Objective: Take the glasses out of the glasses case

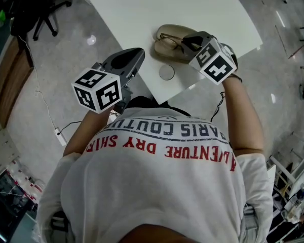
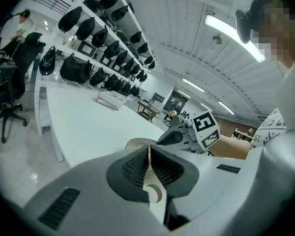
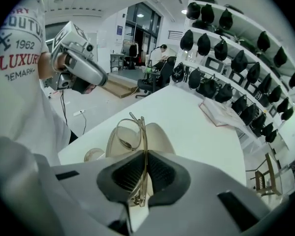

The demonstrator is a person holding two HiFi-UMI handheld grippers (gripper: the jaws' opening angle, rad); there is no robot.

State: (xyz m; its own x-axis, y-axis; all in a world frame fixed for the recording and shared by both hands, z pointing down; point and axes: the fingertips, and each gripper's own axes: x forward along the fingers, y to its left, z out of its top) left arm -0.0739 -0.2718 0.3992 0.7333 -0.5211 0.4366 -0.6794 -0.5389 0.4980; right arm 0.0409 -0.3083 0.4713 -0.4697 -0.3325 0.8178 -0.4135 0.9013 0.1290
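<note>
An open beige glasses case (image 1: 168,48) lies near the front edge of the white table (image 1: 142,14). My right gripper (image 1: 186,43) is just above the case, shut on the thin-rimmed glasses (image 1: 168,37). In the right gripper view the frame (image 3: 129,134) stands up between the pads (image 3: 160,173), lifted off the case (image 3: 157,137). My left gripper (image 1: 136,55) hovers at the table's front edge, left of the case. Its jaws are shut with nothing between them. In the left gripper view the case (image 2: 136,143) lies just beyond the closed pads (image 2: 135,167).
A small round disc (image 1: 166,72) lies on the table between the case and the front edge. A book-like stack (image 3: 220,113) rests far across the table. Shelves of black helmets (image 3: 236,58) and office chairs (image 1: 43,14) stand beyond.
</note>
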